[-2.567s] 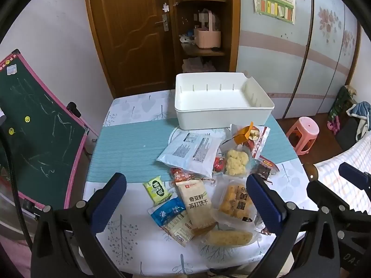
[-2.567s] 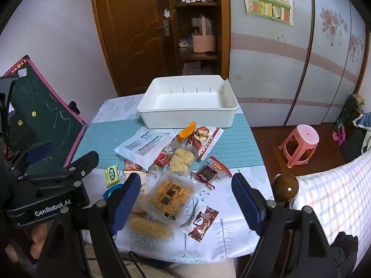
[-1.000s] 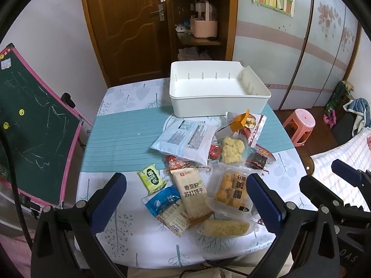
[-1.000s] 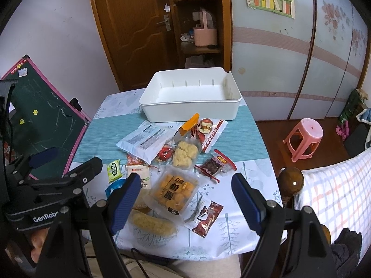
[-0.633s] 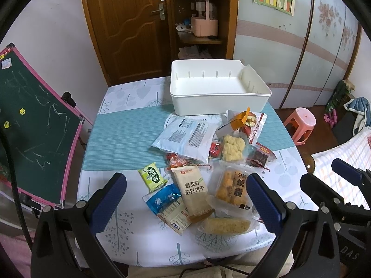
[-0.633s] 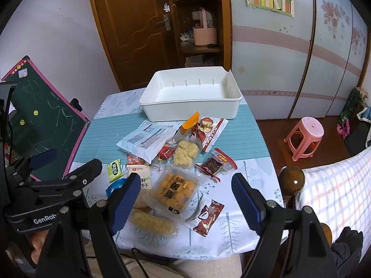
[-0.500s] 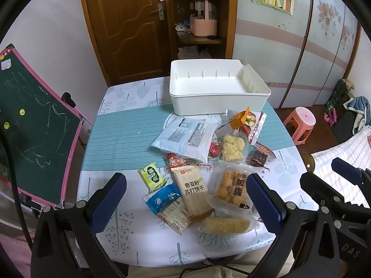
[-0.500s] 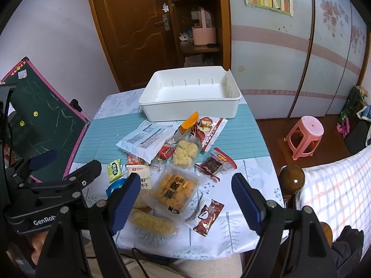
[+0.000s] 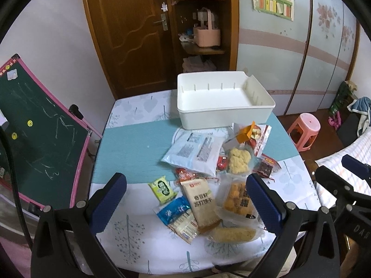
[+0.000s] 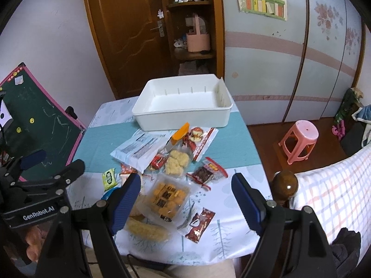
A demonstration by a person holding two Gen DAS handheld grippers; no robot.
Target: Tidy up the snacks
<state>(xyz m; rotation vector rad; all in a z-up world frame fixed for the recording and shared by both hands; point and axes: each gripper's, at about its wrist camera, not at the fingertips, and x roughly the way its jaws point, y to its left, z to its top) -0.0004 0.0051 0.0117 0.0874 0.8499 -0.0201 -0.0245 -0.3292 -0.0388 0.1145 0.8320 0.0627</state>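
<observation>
Left gripper (image 9: 185,193): I hold its jaws wide apart above the near edge of the table (image 9: 129,238), nothing between the blue pads (image 9: 109,199). Seen through the gap lie a green packet (image 9: 161,188), a blue packet (image 9: 173,210) and a tan cracker packet (image 9: 202,202); just inside the right pad sits a clear pack of orange biscuits (image 9: 236,202), with a long yellow roll (image 9: 233,234) nearest me.

Right gripper (image 10: 186,191): I hold its jaws equally wide and empty. Between the pads I see the same pack of orange biscuits (image 10: 168,197), a small dark red packet (image 10: 199,220) nearer me, and the yellow roll (image 10: 146,229) by the left pad.

Beyond both sets of jaws the snack pile runs on: a large white pouch (image 9: 192,153), a clear bag of pale puffs (image 9: 238,161), a dark packet with red ends (image 10: 206,173) and an orange-topped packet (image 10: 180,134). Farther out, past the pile, the white bin (image 9: 222,115) stands on the teal runner (image 9: 134,148), touching no snack that I can see inside it. Left of the jaws leans a chalkboard (image 9: 34,125); right of them, a pink stool (image 10: 299,139).
</observation>
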